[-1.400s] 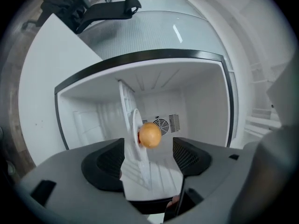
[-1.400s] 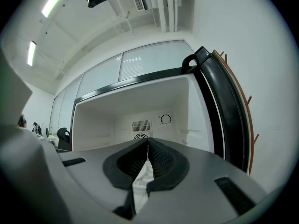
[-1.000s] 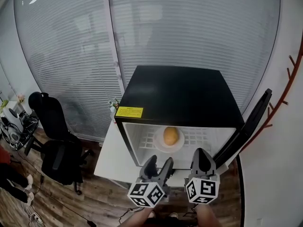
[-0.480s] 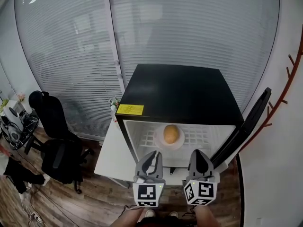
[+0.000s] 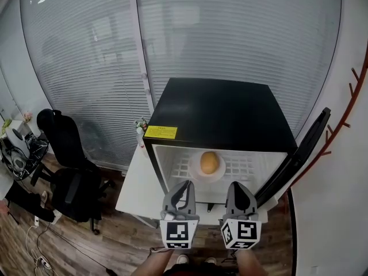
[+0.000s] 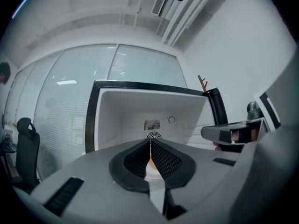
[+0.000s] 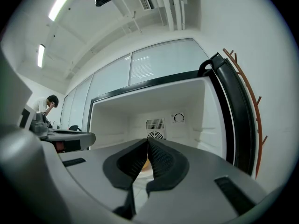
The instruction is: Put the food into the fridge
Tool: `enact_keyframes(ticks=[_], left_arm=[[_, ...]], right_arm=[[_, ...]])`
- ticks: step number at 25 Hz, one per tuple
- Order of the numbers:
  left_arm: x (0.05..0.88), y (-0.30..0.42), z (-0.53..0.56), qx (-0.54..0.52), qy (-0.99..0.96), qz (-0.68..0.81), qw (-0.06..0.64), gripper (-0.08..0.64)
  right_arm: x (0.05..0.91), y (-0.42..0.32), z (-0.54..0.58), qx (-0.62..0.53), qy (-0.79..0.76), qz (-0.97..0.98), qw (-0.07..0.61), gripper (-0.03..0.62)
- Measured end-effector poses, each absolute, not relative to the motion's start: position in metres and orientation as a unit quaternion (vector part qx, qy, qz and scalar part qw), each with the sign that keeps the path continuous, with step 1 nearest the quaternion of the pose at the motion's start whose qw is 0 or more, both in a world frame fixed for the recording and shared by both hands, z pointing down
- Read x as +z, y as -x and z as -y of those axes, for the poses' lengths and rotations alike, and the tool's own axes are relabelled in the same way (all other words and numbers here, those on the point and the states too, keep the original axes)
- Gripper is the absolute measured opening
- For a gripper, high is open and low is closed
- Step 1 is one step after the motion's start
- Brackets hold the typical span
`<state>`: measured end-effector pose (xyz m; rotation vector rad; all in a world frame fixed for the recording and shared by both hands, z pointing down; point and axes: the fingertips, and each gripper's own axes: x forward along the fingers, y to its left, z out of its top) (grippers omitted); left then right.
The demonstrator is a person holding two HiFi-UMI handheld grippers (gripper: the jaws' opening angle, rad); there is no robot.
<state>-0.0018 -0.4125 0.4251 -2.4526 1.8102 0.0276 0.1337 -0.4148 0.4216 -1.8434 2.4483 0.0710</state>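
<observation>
We count one black fridge point(image 5: 218, 111) in front of us, standing on one white table point(image 5: 135, 183), and its single door point(image 5: 305, 148) is swung wide open on the fridge's right side. Inside the white interior there is one piece of food point(image 5: 209, 162), round and orange-yellow, sitting on one white plate point(image 5: 194, 170). The plate rests on the wire shelf point(image 5: 247, 167), roughly in the middle of the fridge. We hold two grippers just in front of the fridge opening, side by side and apart from each other, both pointing level into it and neither reaching past its front edge. The left gripper point(image 5: 185, 184) sits before the left half of the opening. Its jaws have just been closing and now meet at the tips point(image 6: 150, 141), with nothing between them. The right gripper point(image 5: 237, 185) sits before the right half. Its jaws are likewise pressed together point(image 7: 147, 140) and hold nothing. In both gripper views a sliver of the orange food shows behind the joined tips, further inside the fridge. One yellow sticker point(image 5: 160, 132) sits on the fridge's top at its front left corner. One black office chair point(image 5: 63, 154) stands on the wooden floor well to the left of the fridge. Behind the fridge runs a wall of glass covered with pale blinds point(image 5: 230, 33).
</observation>
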Motion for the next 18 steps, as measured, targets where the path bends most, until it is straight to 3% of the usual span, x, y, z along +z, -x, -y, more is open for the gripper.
enact_keyframes(ticks=[18], left_arm=[[0.4291, -0.0057, 0.4191, 0.008, 0.805, -0.592, 0.047, 0.026]], right_arm=[[0.4188, -0.1404, 0.4218, 0.026, 0.607, -0.793, 0.036, 0.026]])
